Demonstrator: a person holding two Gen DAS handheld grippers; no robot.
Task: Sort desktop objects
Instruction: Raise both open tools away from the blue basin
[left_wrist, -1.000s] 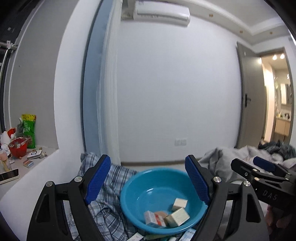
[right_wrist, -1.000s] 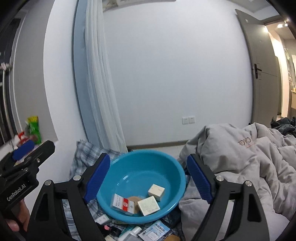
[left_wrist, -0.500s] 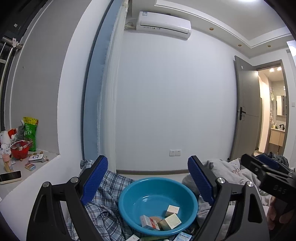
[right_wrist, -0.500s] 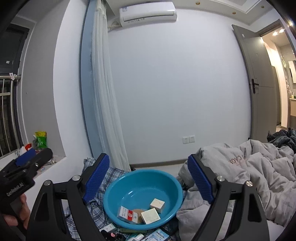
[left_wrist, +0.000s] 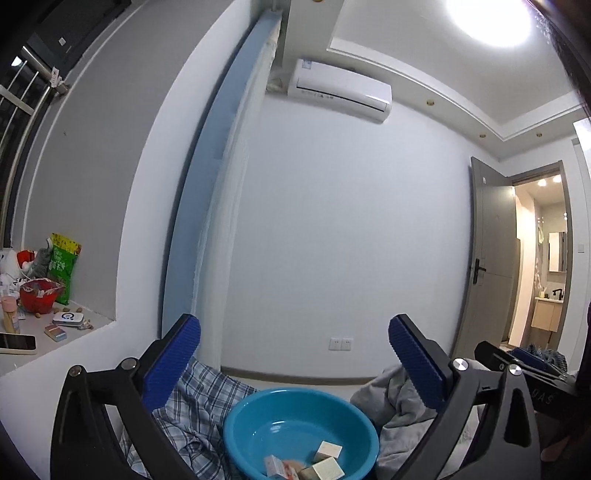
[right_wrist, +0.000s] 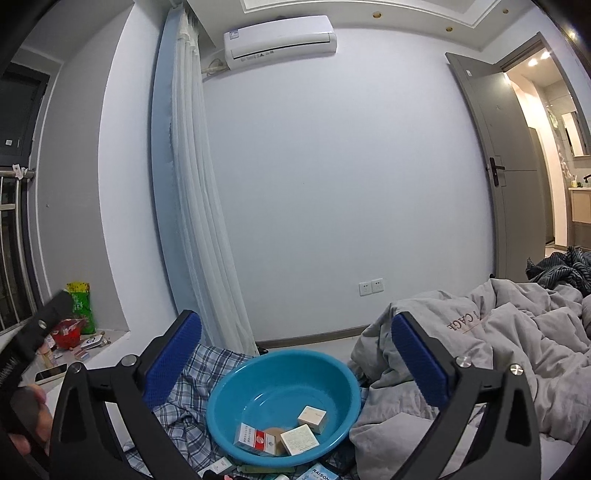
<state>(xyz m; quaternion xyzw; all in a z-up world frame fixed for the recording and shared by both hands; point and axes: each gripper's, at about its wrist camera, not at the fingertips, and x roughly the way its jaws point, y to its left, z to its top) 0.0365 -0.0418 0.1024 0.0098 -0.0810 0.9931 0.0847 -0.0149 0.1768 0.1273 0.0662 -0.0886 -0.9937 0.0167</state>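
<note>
Both grippers empty, jaws opening wide w/ nothing between the pads: left gripper (left_wrist: 293, 363) and right gripper (right_wrist: 295, 360) point roughly level at the wall. Blue basin (right_wrist: 258, 373) sits below and ahead of the jaws, holding a red-white box (right_wrist: 255, 438), two pale boxes (right_wrist: 312, 418) and a round brown item. More packs (right_wrist: 317, 474) lie loose just outside its near rim, below the right jaws, prob still to sort.
</note>
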